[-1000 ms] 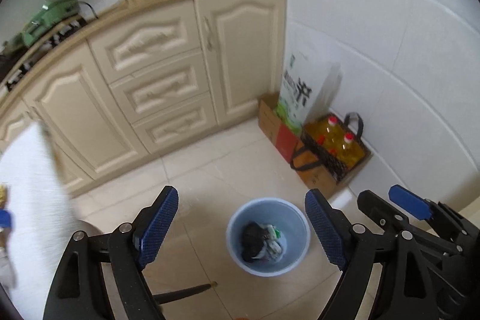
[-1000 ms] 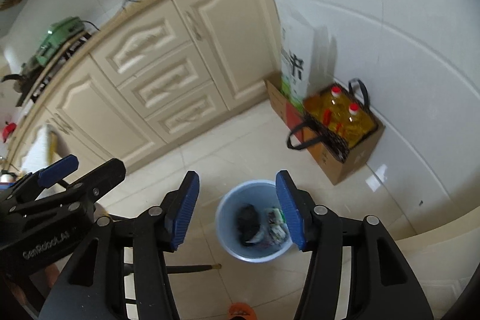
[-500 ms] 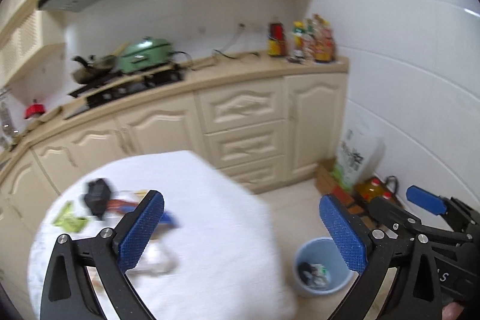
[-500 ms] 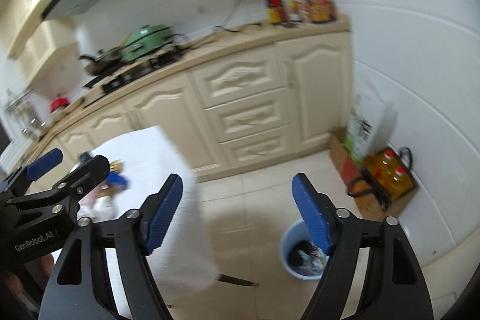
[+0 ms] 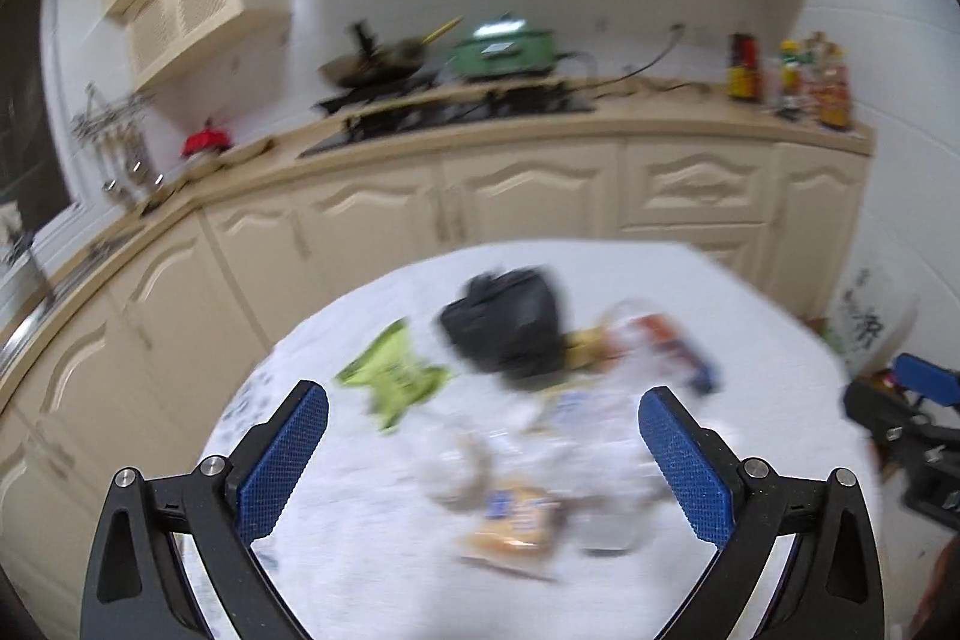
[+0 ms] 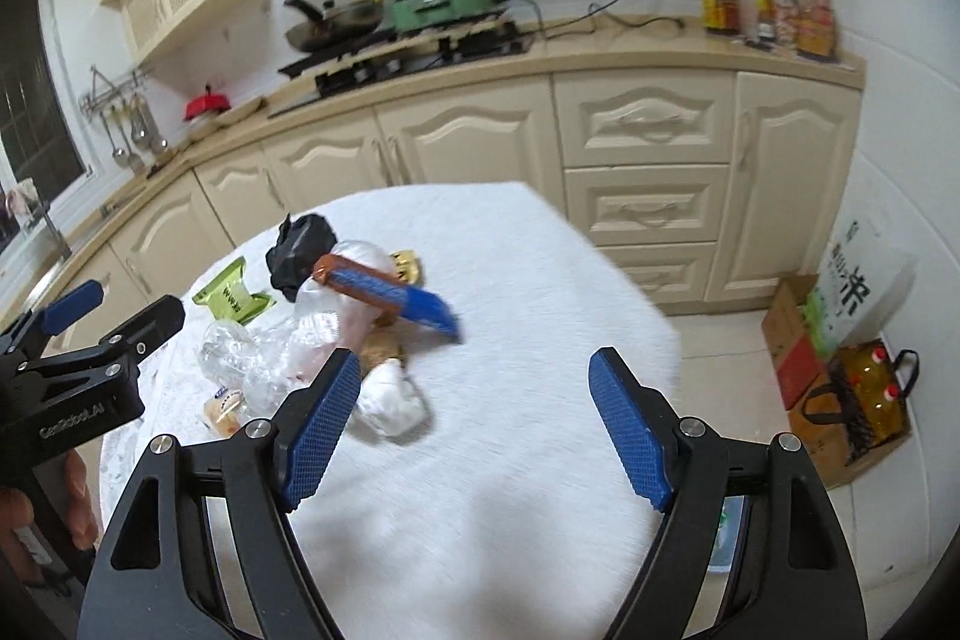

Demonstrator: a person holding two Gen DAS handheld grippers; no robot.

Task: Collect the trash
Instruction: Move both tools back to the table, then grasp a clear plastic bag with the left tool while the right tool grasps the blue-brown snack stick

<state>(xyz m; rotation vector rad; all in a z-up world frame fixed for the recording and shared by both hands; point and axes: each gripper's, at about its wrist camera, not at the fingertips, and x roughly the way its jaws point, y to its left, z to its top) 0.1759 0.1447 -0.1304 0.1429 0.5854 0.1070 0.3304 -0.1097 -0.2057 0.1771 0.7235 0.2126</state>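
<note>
A heap of trash lies on the white-clothed round table: a black crumpled bag, a green wrapper, a blue and orange wrapper, clear plastic and a white crumpled wad. My right gripper hovers open above the cloth, just right of the heap, nothing between its fingers. My left gripper is wide open over the blurred heap, with the black bag and green wrapper beyond its tips and a tan packet below them.
Cream cabinets and a counter with a stove, a wok, a green cooker and bottles stand behind the table. On the floor at the right are a cardboard box with oil bottles and a rice sack.
Both views have swung up from the blue bin on the floor to the table with the trash. Both grippers' jaws stand wider than a second ago.
</note>
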